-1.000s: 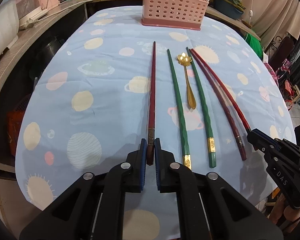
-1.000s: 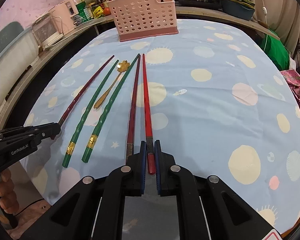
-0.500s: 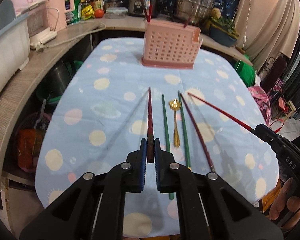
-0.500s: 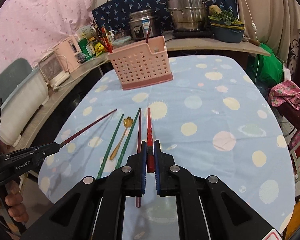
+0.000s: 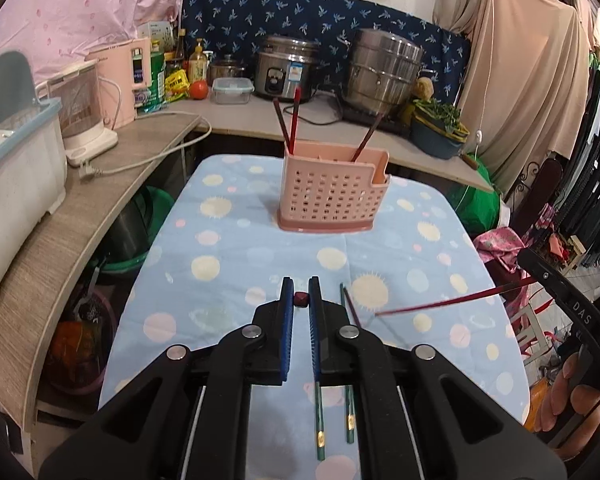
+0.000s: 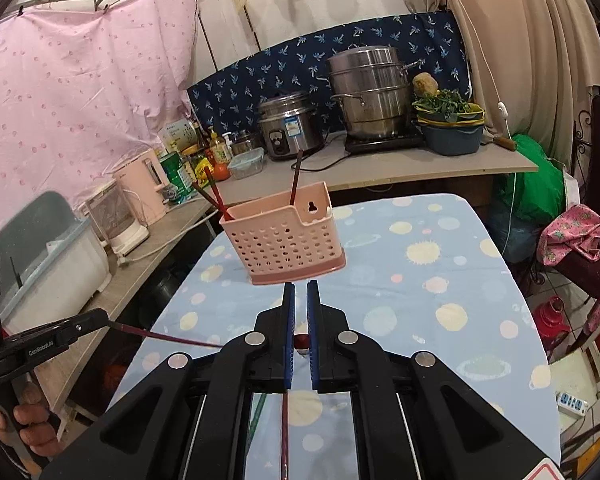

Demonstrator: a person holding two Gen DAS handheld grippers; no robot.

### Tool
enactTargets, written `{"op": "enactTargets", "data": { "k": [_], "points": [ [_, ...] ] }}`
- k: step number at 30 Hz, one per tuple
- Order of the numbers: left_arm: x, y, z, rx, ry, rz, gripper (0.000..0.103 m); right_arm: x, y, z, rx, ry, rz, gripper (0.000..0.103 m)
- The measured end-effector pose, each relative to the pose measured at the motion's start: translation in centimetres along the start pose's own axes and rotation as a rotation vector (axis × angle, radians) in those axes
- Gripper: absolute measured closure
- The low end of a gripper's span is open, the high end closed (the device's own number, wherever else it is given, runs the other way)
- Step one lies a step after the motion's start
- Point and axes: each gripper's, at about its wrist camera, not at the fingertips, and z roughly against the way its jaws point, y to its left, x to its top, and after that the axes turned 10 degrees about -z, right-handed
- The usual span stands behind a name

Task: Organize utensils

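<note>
Both red chopsticks are up off the table [image 5: 228,264] now: left gripper [image 5: 301,300] and right gripper [image 6: 301,340] each have jaws clamped on one, aimed at the pink basket [image 5: 332,196]. Green pair [image 5: 350,412] stays down.

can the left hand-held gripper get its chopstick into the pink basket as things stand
Probably yes. The left hand-held gripper holds a dark red chopstick above the table, and the tablecloth between it and the pink utensil basket looks bare. The three chopsticks already standing inside leave room.
</note>
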Motion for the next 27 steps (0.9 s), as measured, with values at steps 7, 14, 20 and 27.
{"op": "enactTargets", "data": {
  "k": [7, 14, 20, 27],
  "points": [
    [2.3, -0.6, -1.0, 0.003, -0.026, -0.019, 0.096, 1.4, 0.2, -2.7, 0.005, 0.005, -0.003, 0.097],
    [3.5, -0.8, -2.0, -0.002, -0.029, -0.03, 0.096, 2.2, 0.5, -4.6, 0.011, 0.018, -0.008, 0.102],
    [5.0, -0.7, -2.3, -0.003, -0.048, -0.037, 0.096, 3.9, 1.8, -4.9, 0.009, -0.007, 0.032, 0.102],
    [5.5, -0.1, -2.3, -0.002, -0.057, -0.03, 0.096, 1.8, -0.5, -5.3, -0.038, 0.064, 0.049, 0.086]
  ]
}}
